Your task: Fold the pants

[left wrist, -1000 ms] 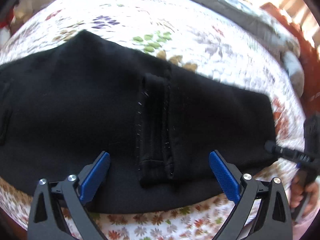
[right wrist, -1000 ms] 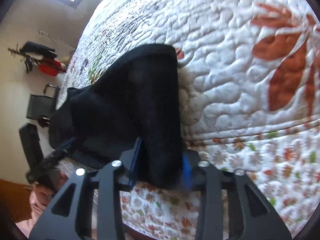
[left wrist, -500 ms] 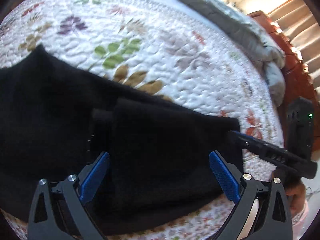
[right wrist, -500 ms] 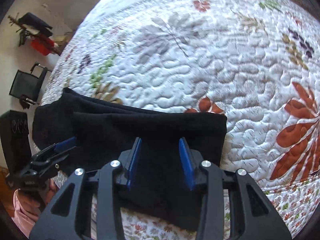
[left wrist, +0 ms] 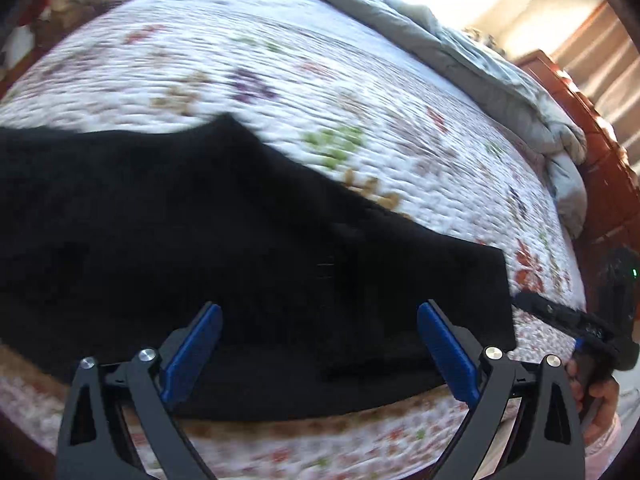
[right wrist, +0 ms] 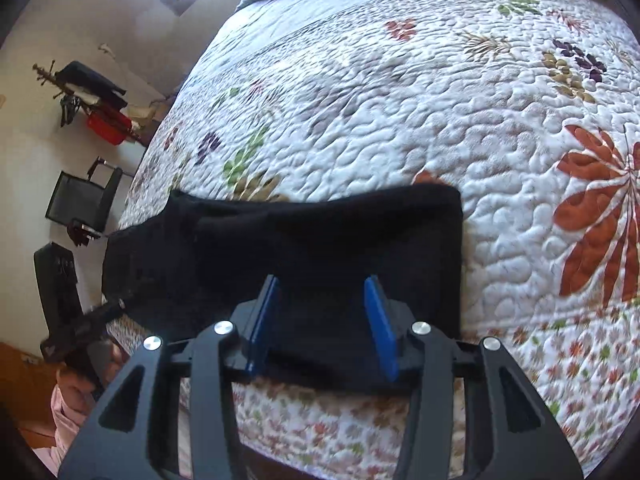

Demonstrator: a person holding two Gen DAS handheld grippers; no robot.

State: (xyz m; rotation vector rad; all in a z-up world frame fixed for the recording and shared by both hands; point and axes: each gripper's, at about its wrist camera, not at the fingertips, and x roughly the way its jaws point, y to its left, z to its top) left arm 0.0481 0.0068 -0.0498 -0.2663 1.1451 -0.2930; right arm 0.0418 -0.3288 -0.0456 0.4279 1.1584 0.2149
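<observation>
Black pants (left wrist: 248, 240) lie flat near the front edge of a floral quilted bed (left wrist: 280, 64), one end folded over onto the rest. My left gripper (left wrist: 320, 332) hovers above them, open wide, nothing between its blue pads. In the right wrist view the folded end of the pants (right wrist: 328, 236) lies below my right gripper (right wrist: 324, 312). Its jaws are opening, and the pads stand apart above the cloth without pinching it. The right gripper (left wrist: 560, 316) also shows at the right edge of the left wrist view, beside the pants' end.
A grey blanket (left wrist: 460, 52) is bunched along the far side of the bed, next to a wooden headboard (left wrist: 600, 152). Beyond the bed's left side stand a dark chair (right wrist: 84, 196) and a coat rack (right wrist: 80, 92). A hand (left wrist: 596, 392) holds the right gripper.
The right gripper let go of the pants' end, which now lies folded flat on the bed. Both grippers have lifted and drawn back from the cloth.
</observation>
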